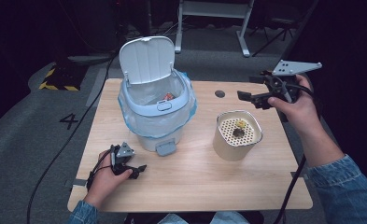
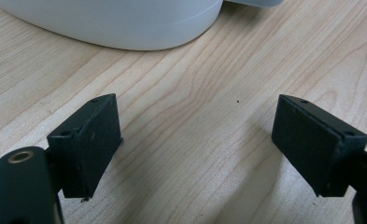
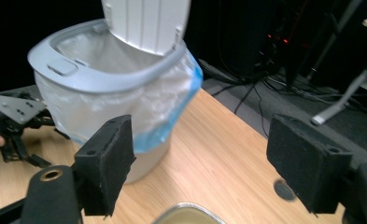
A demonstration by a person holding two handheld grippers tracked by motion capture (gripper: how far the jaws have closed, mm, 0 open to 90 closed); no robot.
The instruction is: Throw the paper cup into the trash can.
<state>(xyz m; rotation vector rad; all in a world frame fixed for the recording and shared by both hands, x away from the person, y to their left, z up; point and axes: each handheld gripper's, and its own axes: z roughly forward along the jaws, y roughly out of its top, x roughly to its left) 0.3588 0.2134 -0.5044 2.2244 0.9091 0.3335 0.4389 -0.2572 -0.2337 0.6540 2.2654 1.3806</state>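
On the bench, a lidded bin (image 1: 157, 105) stands open with a scrap inside, a perforated-top canister (image 1: 237, 134) beside it holding a yellow bit (image 1: 241, 124), while the left gripper (image 1: 133, 169) rests released and the right gripper (image 1: 253, 97) hovers released, likely about to reach down for that bit.

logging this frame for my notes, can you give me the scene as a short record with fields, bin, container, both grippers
surface: wooden table
bin: white pedal bin, lid open and upright, clear liner with a blue edge, something small and reddish inside
container: beige round container to the right of the bin, perforated insert on top, small yellow item on it
left gripper: jaws open, low over bare table in front of the bin, holding nothing
right gripper: jaws open, raised beyond the container, aimed toward the bin, holding nothing
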